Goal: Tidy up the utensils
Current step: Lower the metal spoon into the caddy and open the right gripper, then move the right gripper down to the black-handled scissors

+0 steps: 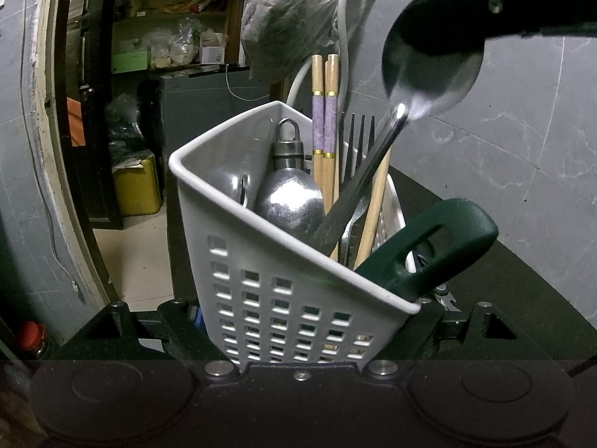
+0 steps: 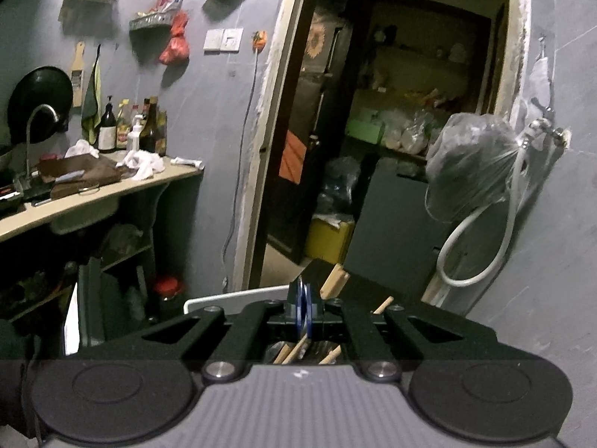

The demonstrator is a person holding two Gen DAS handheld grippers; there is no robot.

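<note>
Left tool (image 1: 298, 321), bottom centre of the left wrist view: jaws part-open and clamped on either side of the white perforated caddy (image 1: 283, 298), which stands tilted over the dark counter (image 1: 522, 261).

Caddy contents: steel flask (image 1: 289, 194) at centre; two banded chopsticks (image 1: 324, 127) upright behind it; dark fork (image 1: 360, 138) to their right; green-handled utensil (image 1: 436, 246) leaning out at the lower-right corner.

Right tool (image 2: 303, 308), lower centre of its own view: pads pressed together. Seen at the upper right of the left view, its dark tip overlaps the bowl of a long steel spoon (image 1: 433, 78), apparently gripping it; handle end already down among the other items.

Step in hand, judged: seating the spoon. Lower it straight along its handle and let go only once it rests.

Edges and room: rim close on all sides; chopsticks and fork crowd the handle's path; open space lies above and to the right, toward the grey tiled wall (image 1: 522, 119).
</note>
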